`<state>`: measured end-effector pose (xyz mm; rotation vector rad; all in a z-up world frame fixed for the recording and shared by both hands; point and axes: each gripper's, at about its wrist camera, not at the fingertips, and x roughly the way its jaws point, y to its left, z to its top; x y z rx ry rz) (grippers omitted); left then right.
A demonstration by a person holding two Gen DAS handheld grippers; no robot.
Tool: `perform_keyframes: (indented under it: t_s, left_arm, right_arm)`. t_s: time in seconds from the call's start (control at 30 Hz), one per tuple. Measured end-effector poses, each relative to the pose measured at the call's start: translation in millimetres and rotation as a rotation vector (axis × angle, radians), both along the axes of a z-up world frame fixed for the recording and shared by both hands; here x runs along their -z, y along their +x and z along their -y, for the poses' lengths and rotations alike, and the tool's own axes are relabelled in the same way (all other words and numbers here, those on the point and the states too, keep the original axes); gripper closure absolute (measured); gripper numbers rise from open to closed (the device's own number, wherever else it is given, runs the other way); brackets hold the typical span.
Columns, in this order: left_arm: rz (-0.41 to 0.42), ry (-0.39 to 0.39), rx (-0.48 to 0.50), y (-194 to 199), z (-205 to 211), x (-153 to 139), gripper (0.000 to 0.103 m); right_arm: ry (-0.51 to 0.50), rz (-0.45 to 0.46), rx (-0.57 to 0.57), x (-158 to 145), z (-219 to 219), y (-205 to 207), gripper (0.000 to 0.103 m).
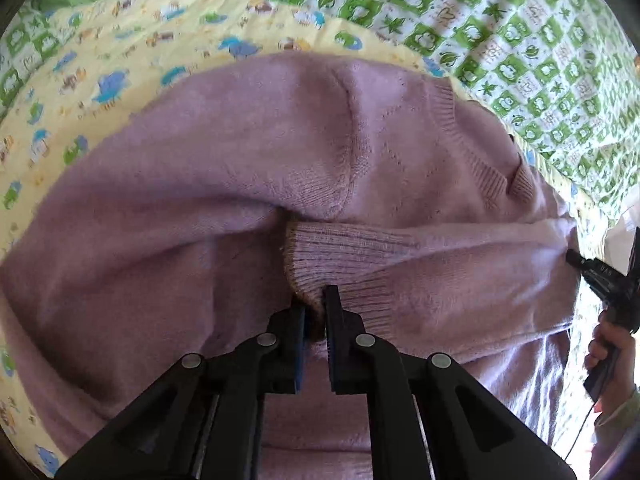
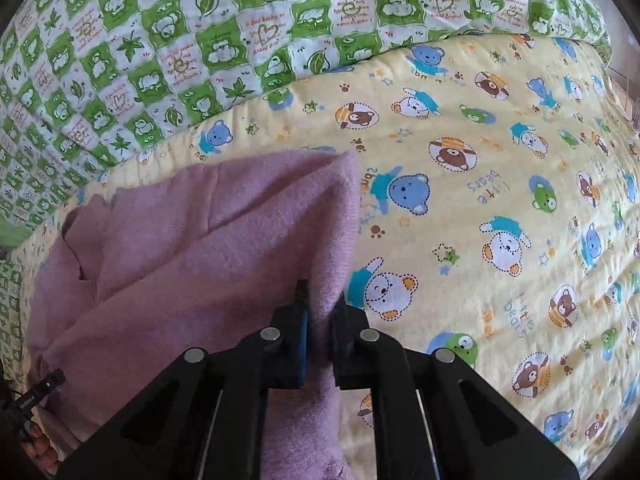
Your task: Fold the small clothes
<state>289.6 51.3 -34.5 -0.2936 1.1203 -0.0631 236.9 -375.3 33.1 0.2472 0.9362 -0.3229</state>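
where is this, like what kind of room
Probably a bedroom or nursery, with the work done on a bed. The sweater lies on a soft yellow bear-print blanket, with a green patchwork quilt behind it. No walls or furniture show, so it's a guess.

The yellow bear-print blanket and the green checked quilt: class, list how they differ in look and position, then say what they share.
1. The yellow bear-print blanket shows cartoon bears on pale yellow; the green checked quilt has green and white squares with leaves and hearts.
2. The blanket lies directly under the purple sweater; the quilt lies beyond it.
Both are printed bedding fabrics spread out.
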Motion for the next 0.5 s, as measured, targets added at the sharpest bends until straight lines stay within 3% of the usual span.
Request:
perform_keyframes:
  t_s: [0.03,0.1,0.17,0.3,0.5]
  left_arm:
    - [0.008,0.018,0.003,-2.2,-0.5,-2.7,0.096]
    - [-0.002,0.044,-0.002,-7.0,-5.0,-5.0,0.096]
    - [-0.026,0.056,-0.018,-13.7,-14.0,-1.9,0.096]
    - [-0.04,0.01,-0.02,-34.6,-27.1,-4.5,0.094]
    - [-0.025,-0.054,0.024,-81.2,-35.6,-27.9,0.05]
  right_arm:
    - [-0.002,0.006,0.009,-4.1,-1.0,-3.3,0.084]
    - [0.004,0.033,0.02,-13.6,-3.1,-12.3,0.063]
    - [0.02,0.078,0.024,-24.5,-6.8,-24.5,0.051]
    - [0.051,0.119,-0.011,-37.3,-24.8,-47.3,0.047]
    - [0.104,0.098,-0.102,-27.8,-70.4,-78.2,0.047]
